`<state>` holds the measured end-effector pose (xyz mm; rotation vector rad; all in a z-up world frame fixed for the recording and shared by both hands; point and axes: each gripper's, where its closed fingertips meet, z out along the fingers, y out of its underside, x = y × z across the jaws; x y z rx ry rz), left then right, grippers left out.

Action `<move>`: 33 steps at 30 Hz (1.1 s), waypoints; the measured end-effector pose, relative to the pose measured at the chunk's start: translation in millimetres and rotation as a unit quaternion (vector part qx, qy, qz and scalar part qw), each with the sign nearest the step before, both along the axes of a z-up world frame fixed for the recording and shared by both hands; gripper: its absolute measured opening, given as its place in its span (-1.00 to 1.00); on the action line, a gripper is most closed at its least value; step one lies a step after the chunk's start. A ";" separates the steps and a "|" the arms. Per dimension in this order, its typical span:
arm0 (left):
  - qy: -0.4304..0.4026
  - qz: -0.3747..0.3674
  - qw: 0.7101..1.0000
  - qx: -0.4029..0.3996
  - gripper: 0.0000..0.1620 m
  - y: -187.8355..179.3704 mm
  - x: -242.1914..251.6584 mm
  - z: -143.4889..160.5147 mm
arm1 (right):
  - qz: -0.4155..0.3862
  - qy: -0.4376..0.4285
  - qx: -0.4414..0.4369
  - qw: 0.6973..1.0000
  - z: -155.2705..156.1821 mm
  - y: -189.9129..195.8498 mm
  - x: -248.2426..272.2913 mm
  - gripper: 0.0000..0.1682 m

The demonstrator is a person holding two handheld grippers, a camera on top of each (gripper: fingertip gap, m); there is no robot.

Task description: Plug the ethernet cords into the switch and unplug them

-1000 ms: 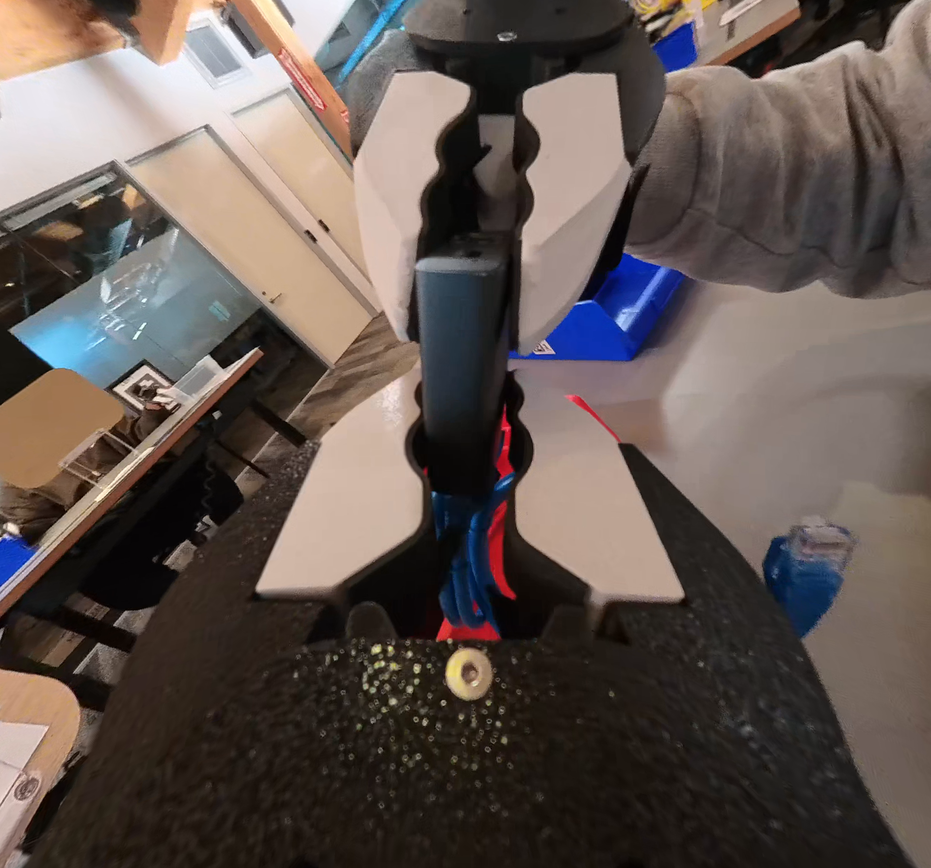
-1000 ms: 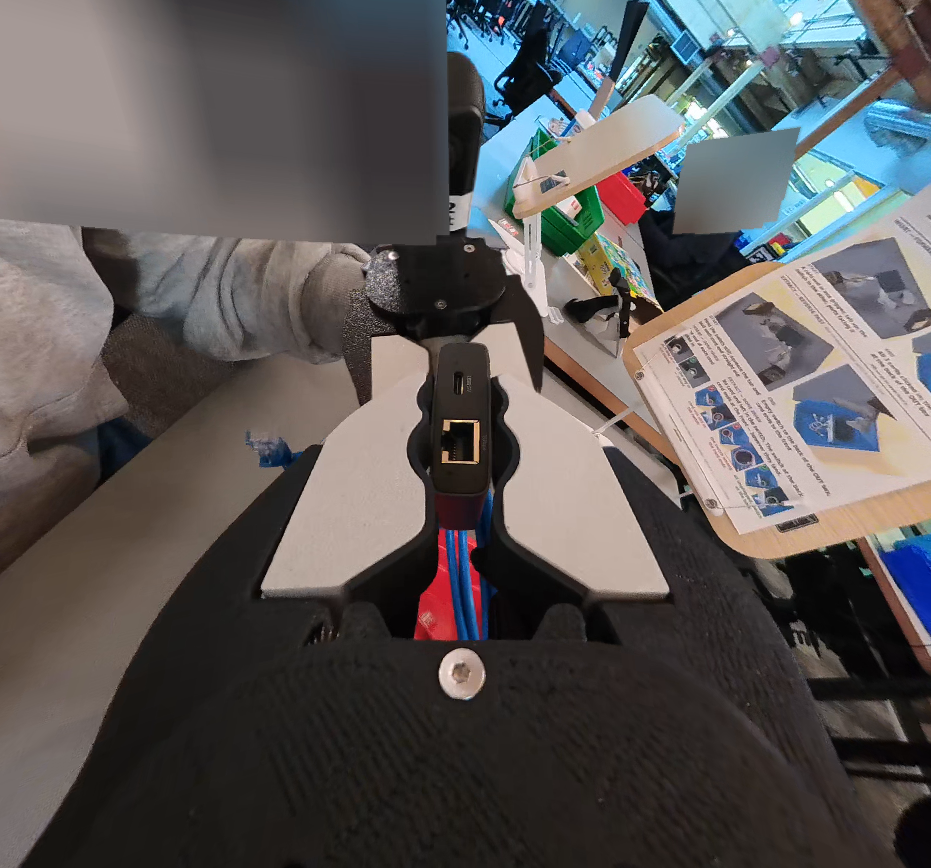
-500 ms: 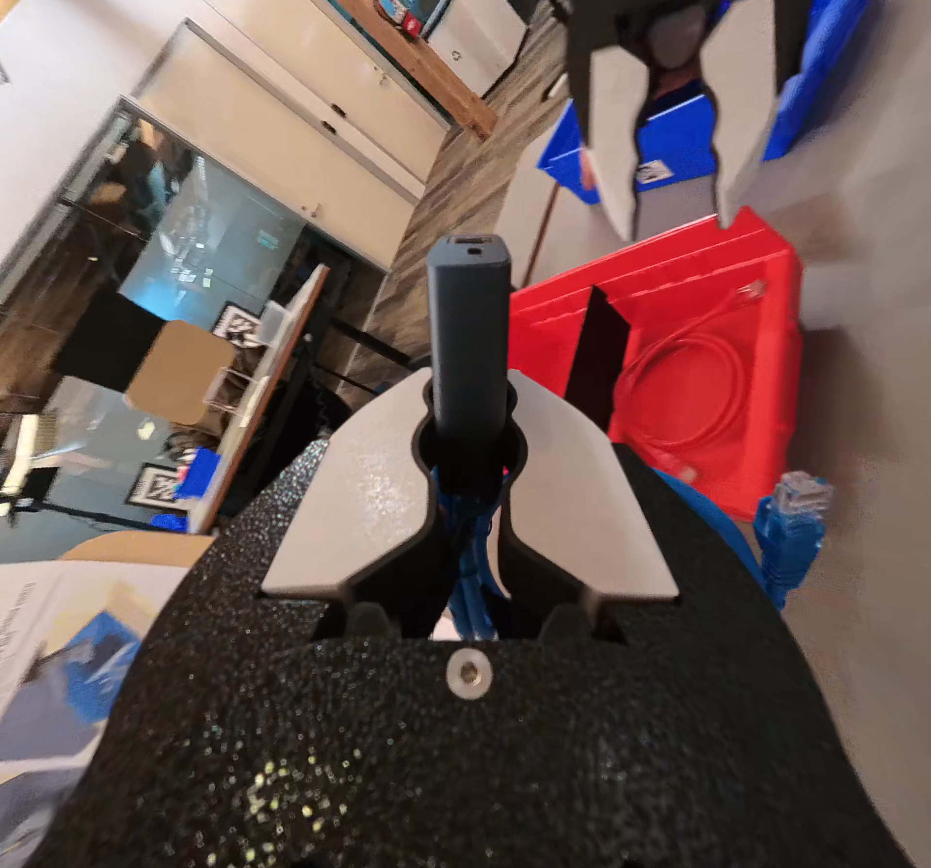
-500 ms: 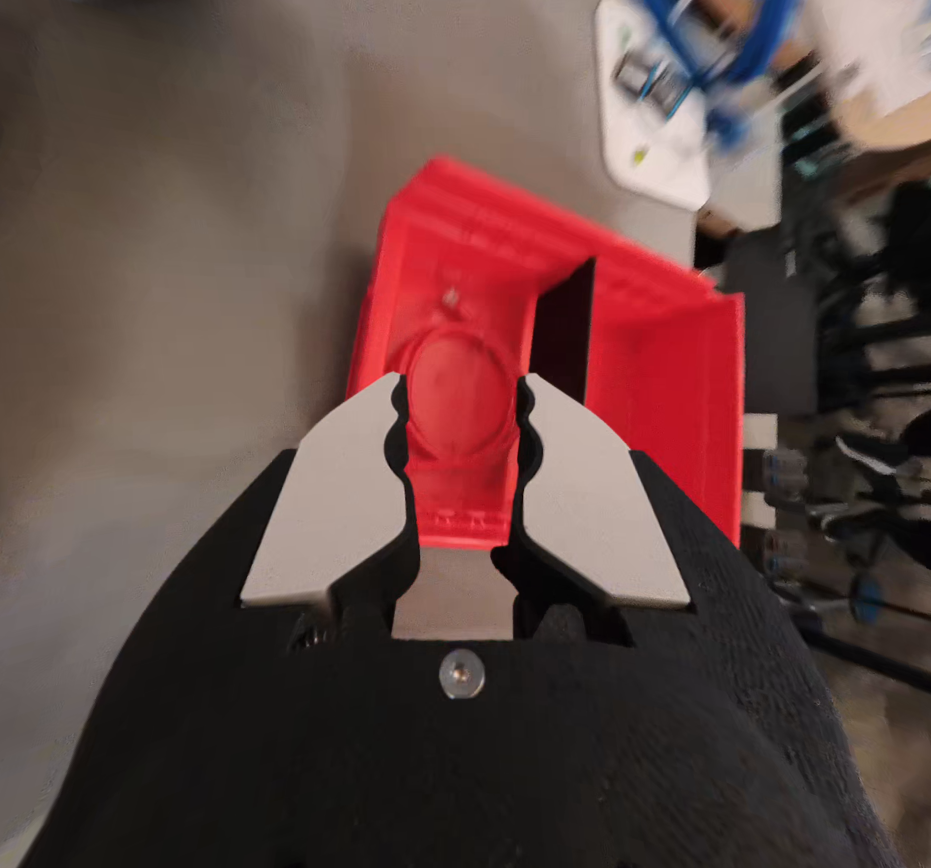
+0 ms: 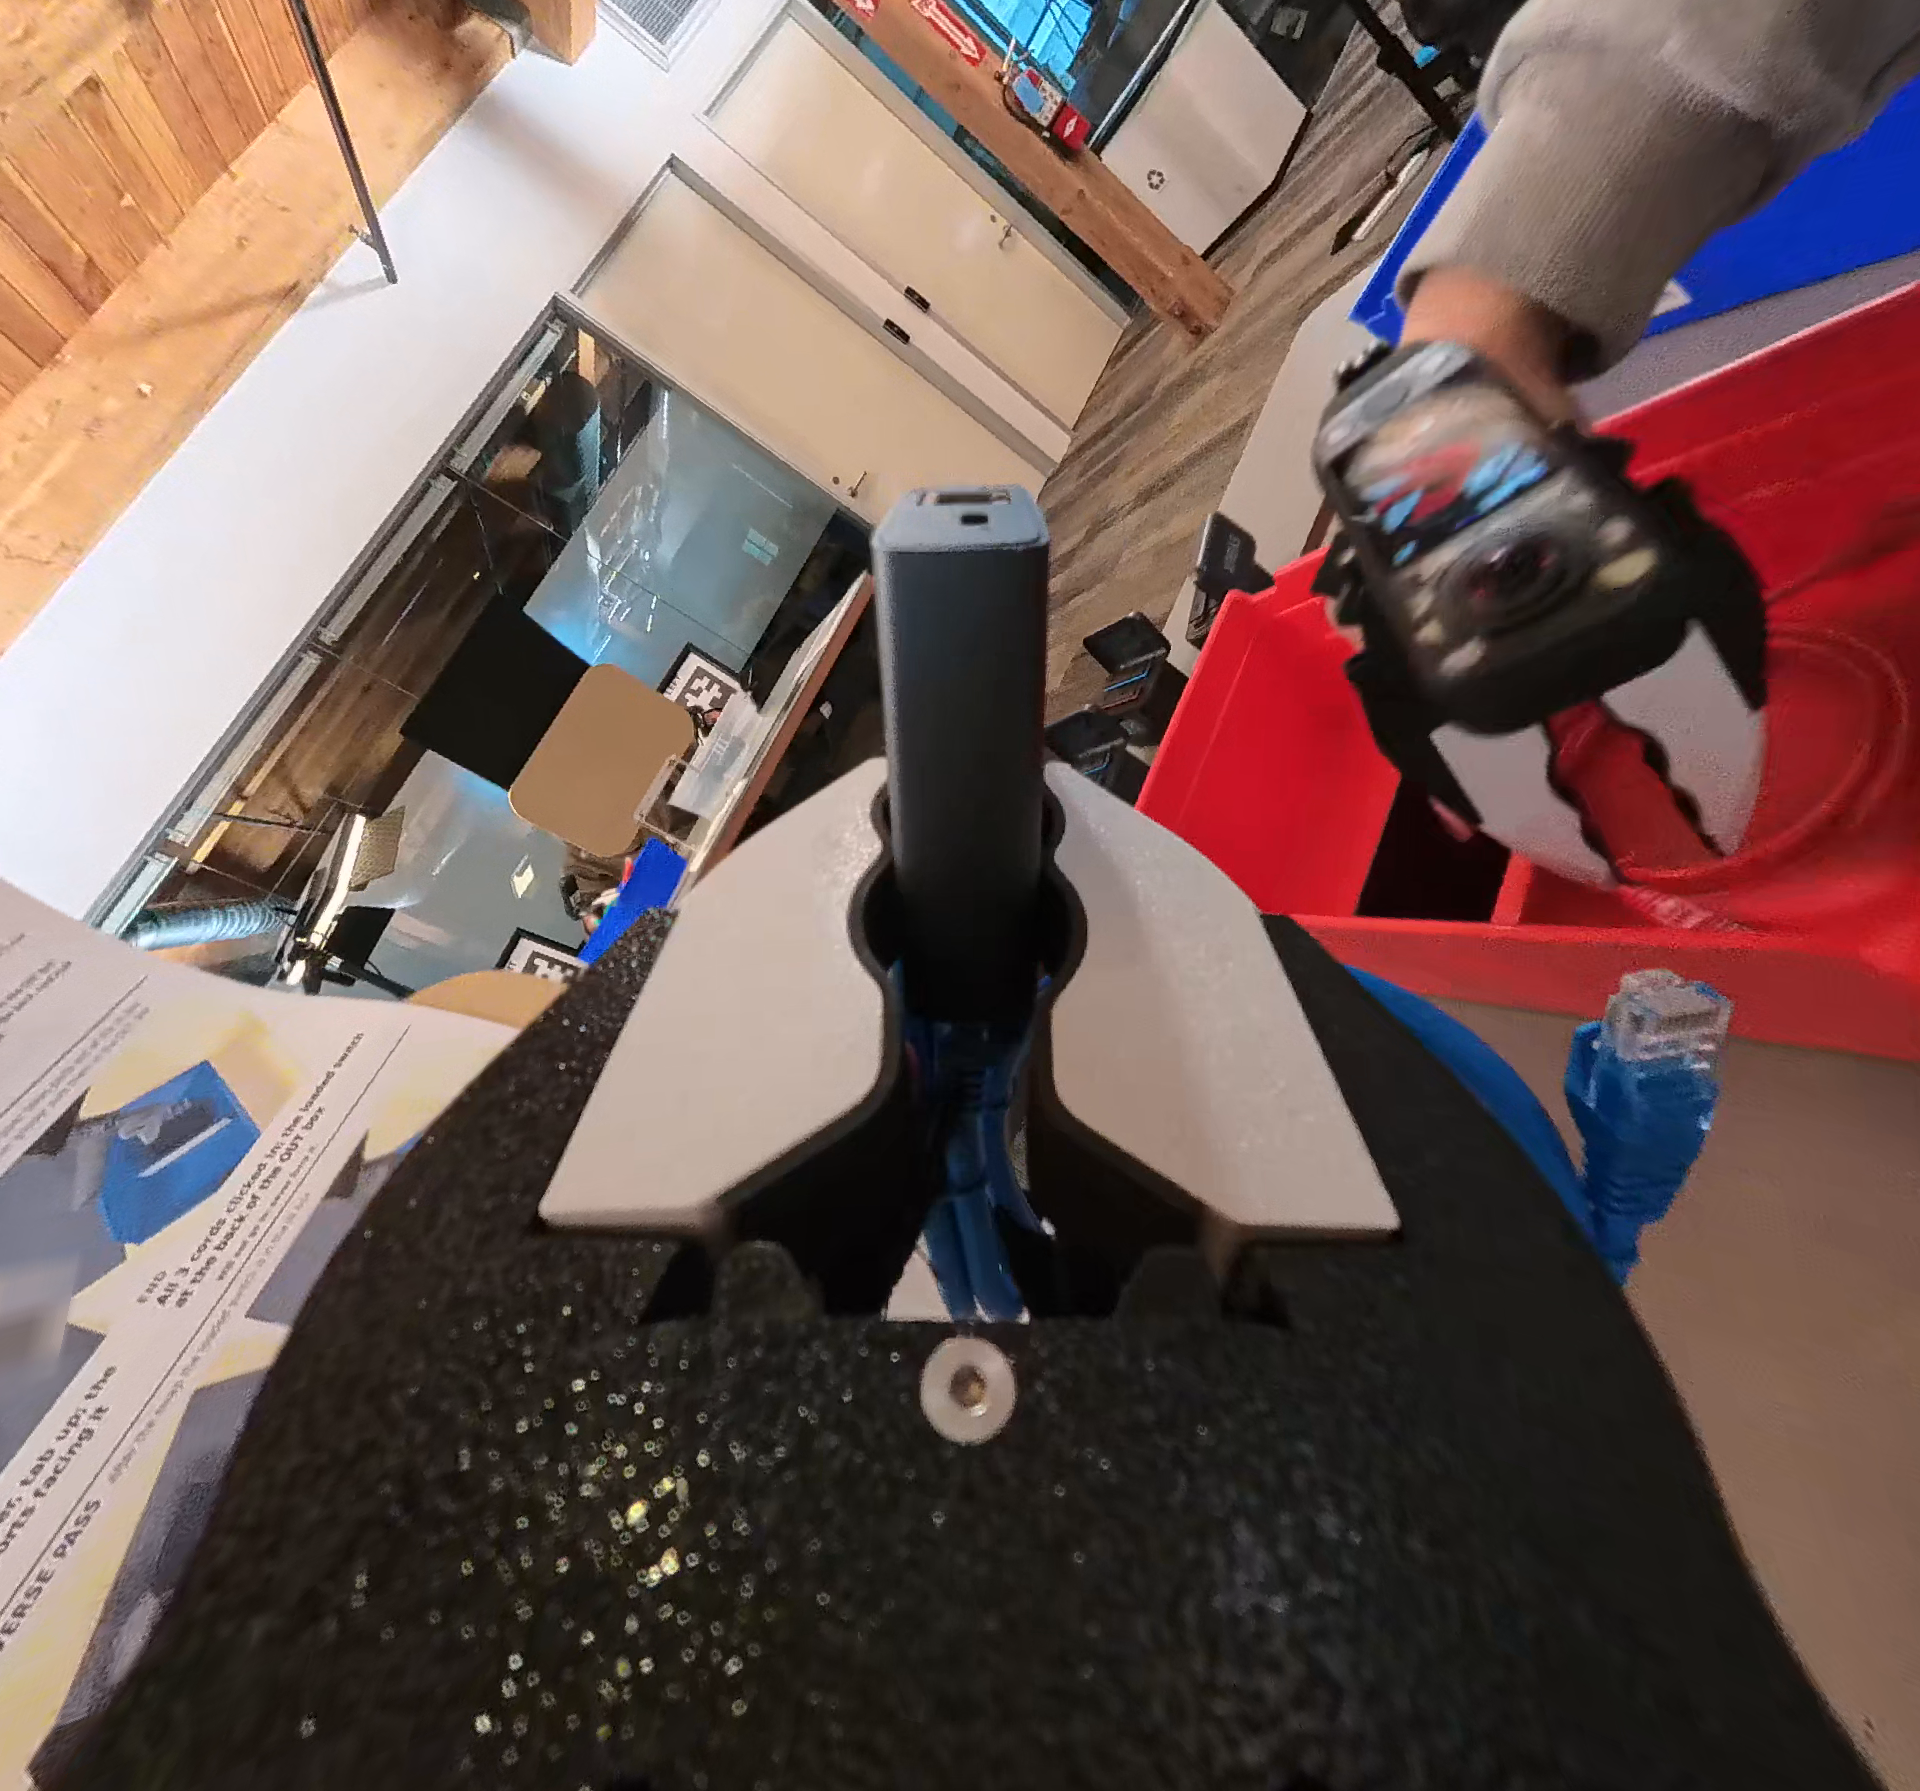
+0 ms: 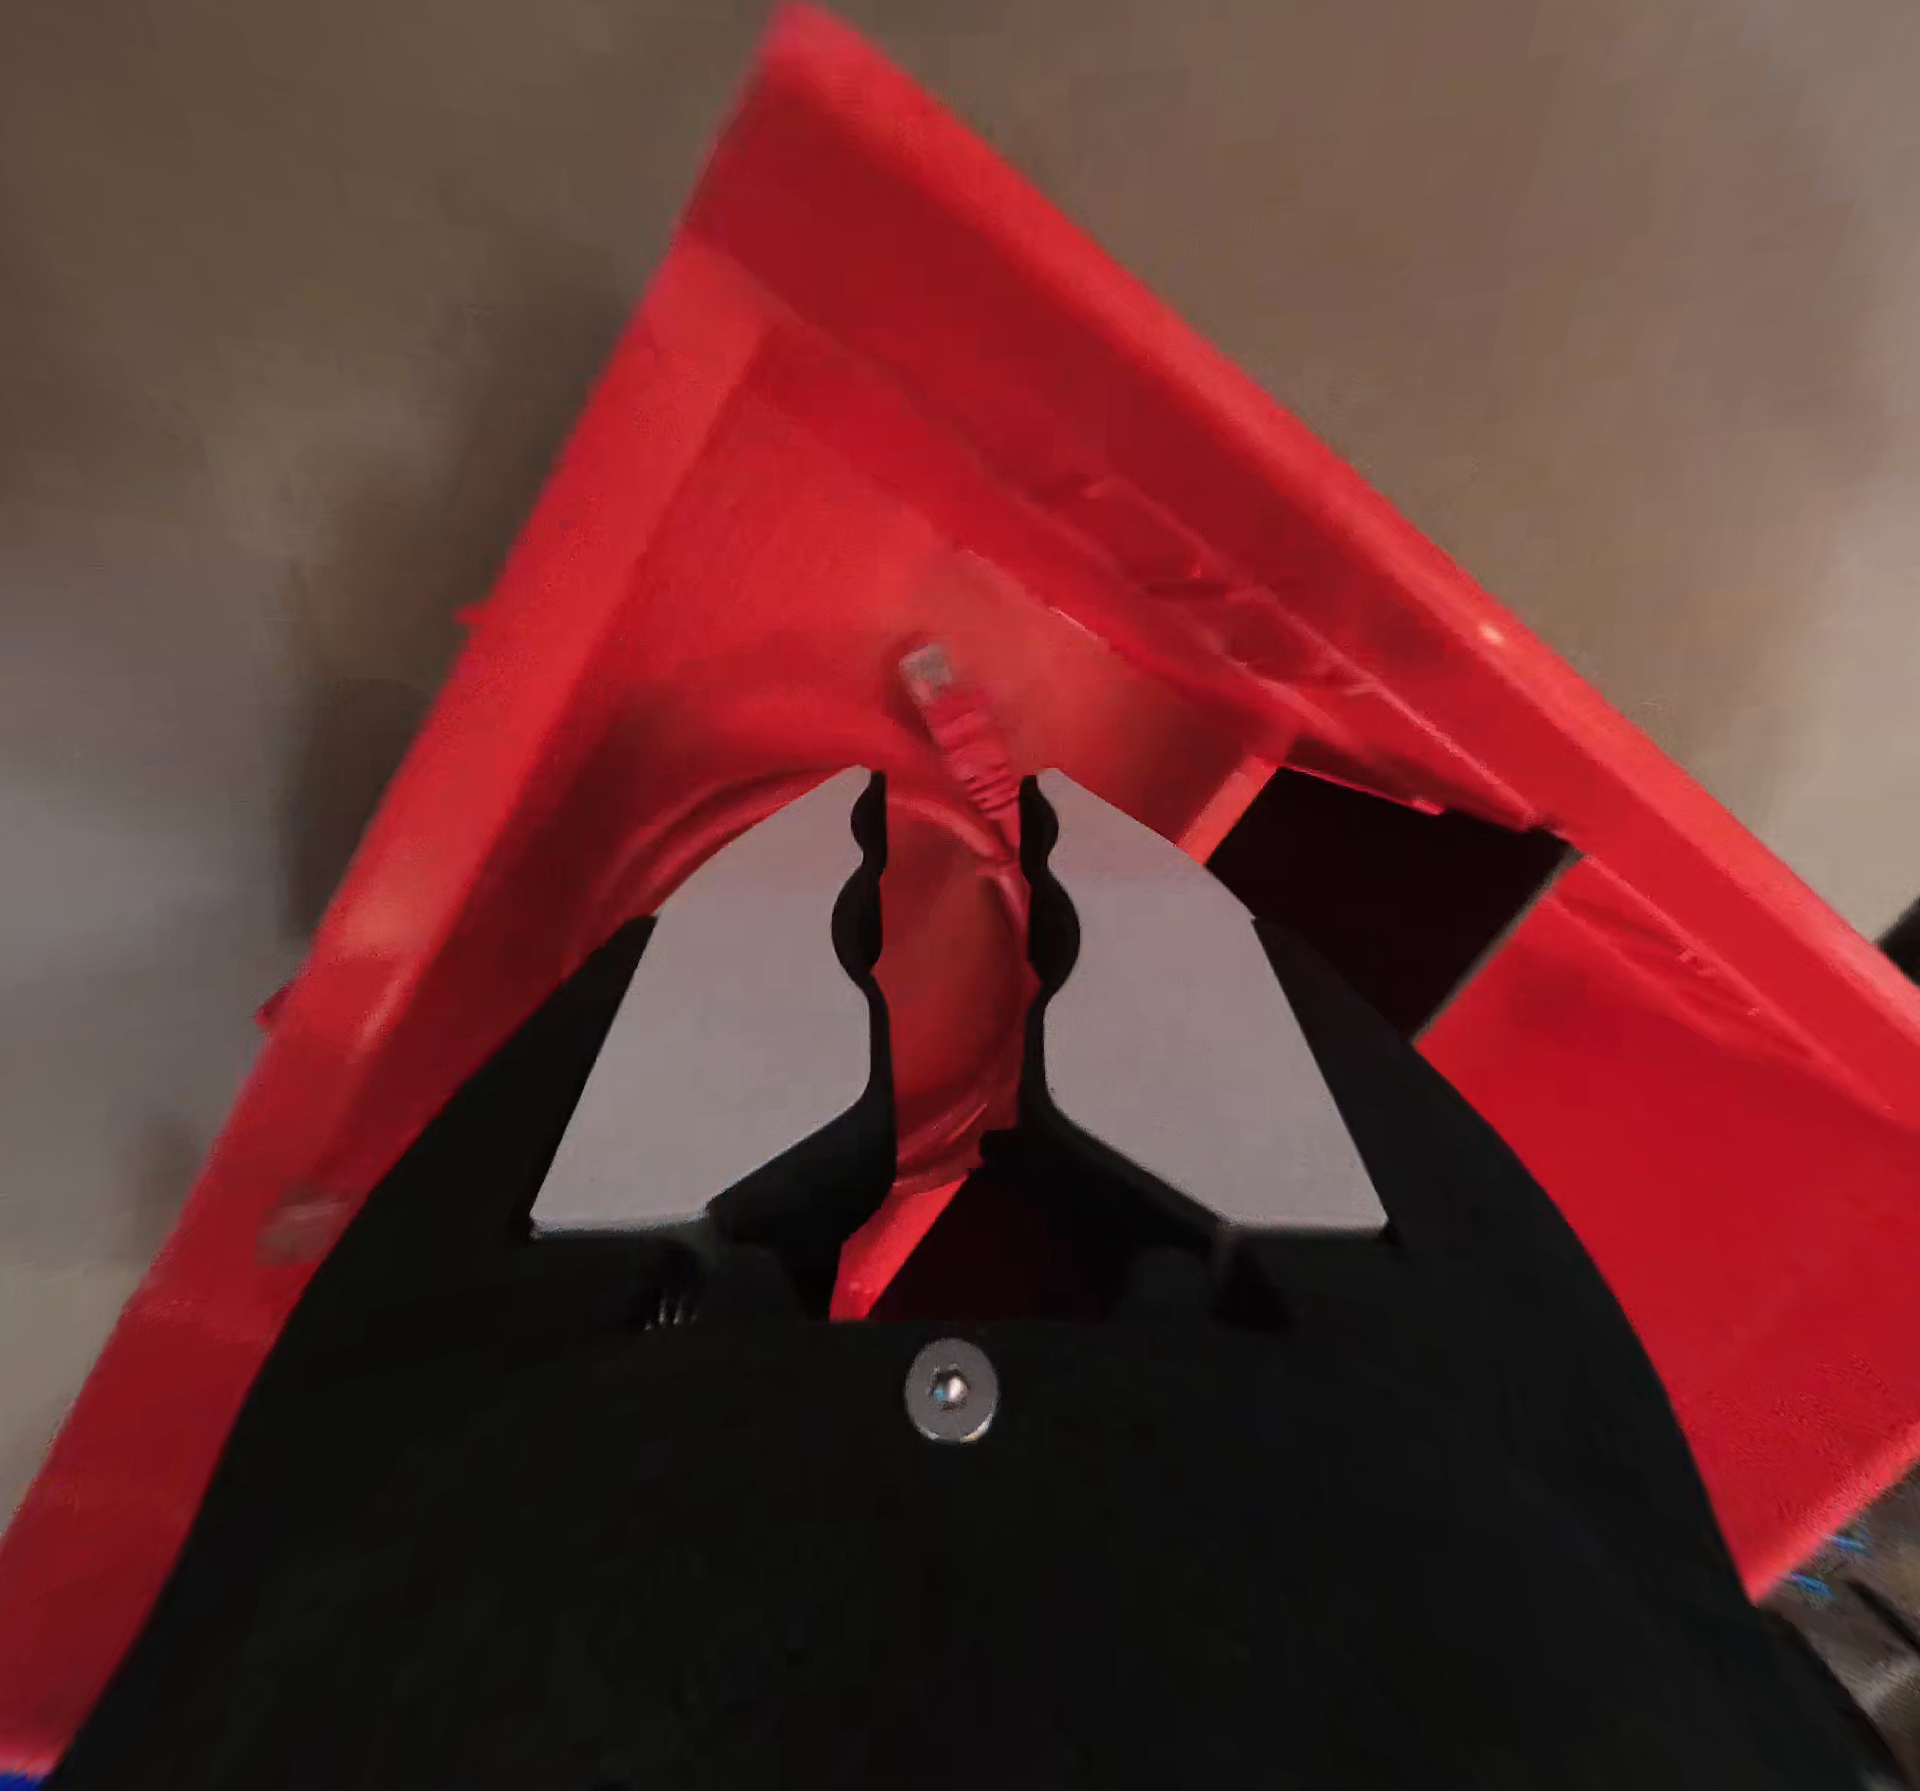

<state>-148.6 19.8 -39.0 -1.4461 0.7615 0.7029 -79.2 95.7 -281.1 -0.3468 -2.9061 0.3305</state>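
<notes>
My left gripper (image 5: 961,806) is shut on a dark grey box-shaped device (image 5: 956,681) that stands up between the fingers, port end away from me. Blue cables (image 5: 977,1211) hang from its lower end, and one blue plug (image 5: 1652,1024) lies at the right. My right gripper (image 6: 951,791) is open with a narrow gap, pointing down into a red bin (image 6: 1091,307). A coiled red cable (image 6: 997,910) lies between its fingers, with its clear-tipped plug (image 6: 935,692) just past the tips. The right gripper (image 5: 1642,837) also shows in the left wrist view over the bin (image 5: 1299,754).
A black divider (image 6: 1371,900) splits the red bin. A printed instruction sheet (image 5: 156,1170) lies at the left. A blue bin (image 5: 1818,214) stands behind the red one. A grey sleeve (image 5: 1714,58) reaches in from the upper right. The bins stand on a grey tabletop (image 6: 312,287). My right fingertips sit around 25 cm from my left ones.
A second ago both grippers held the grey device. The right gripper has let go, swung down into the red bin, and its fingers have narrowed around the red cable. The left keeps the device.
</notes>
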 end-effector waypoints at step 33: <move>-0.077 -0.087 0.993 0.031 -0.74 18.6 20.7 7.2 | -0.090 0.523 0.019 0.847 193.6 27.3 11.9 -0.82</move>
